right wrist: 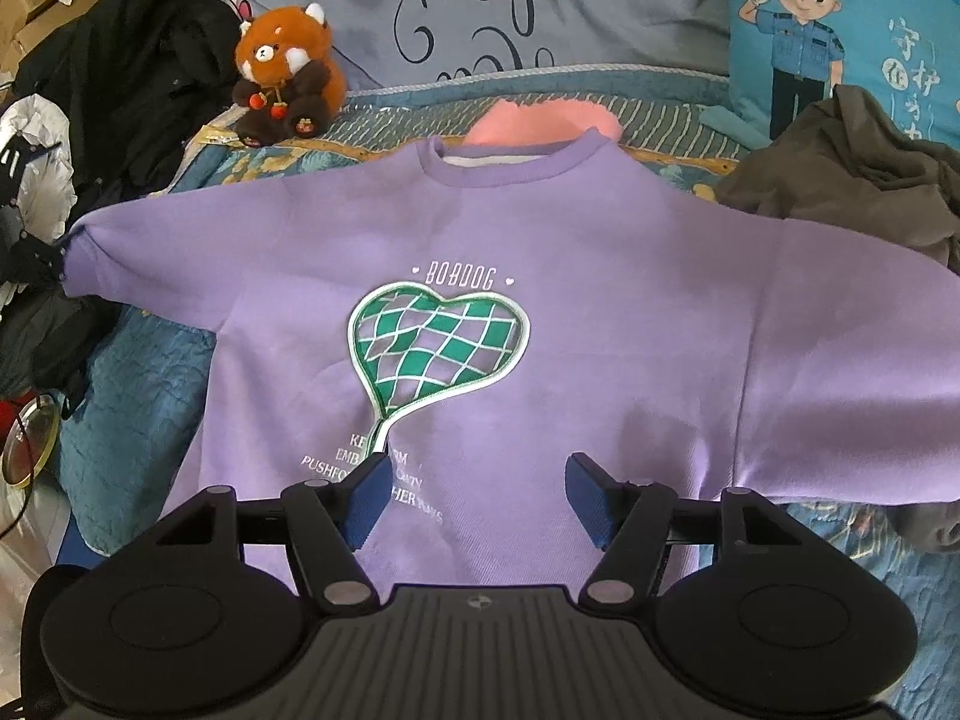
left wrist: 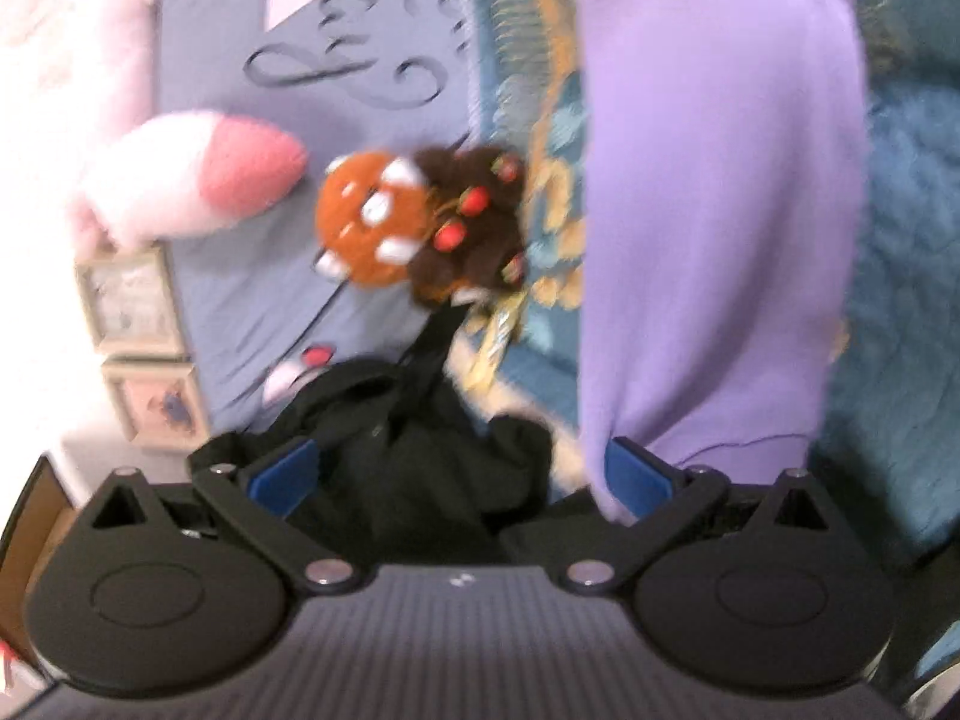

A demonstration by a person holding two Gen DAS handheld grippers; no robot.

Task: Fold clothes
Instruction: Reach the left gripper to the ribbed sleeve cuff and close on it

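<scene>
Right gripper (right wrist: 468, 495) on my end is spread wide with nothing between the blue pads, hovering over the lower front of the purple sweatshirt (right wrist: 540, 312). That sweatshirt lies face up on the blue quilt (right wrist: 138, 396), sleeves out to both sides, green heart-shaped racket print in the middle. Left gripper (left wrist: 456, 471) is parted too; its right pad (left wrist: 630, 468) sits against the edge of a purple sleeve (left wrist: 714, 210), but I can't tell if it's actually gripping. Black clothes (left wrist: 414, 450) are bunched between its fingers' view. A red panda plush (right wrist: 282, 75) sits by the pillow (right wrist: 540, 6).
</scene>
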